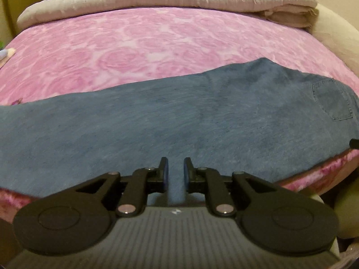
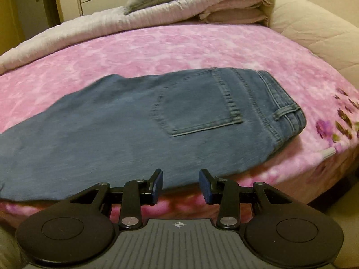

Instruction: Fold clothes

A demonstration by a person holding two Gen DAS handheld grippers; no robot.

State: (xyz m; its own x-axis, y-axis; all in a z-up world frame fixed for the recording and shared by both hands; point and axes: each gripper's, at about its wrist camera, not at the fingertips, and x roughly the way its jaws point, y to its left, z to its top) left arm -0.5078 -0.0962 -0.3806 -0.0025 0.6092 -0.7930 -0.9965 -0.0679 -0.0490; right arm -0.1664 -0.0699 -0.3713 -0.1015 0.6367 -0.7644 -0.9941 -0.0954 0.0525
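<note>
Both grippers, left narrowly and right widely spread, hover empty over jeans whose waistband only the right view shows.

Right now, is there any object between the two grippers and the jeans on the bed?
Nothing visible. The left gripper is open over the jeans, and the right gripper, also open, is at their near edge. Only the pink blanket lies around them.
</note>
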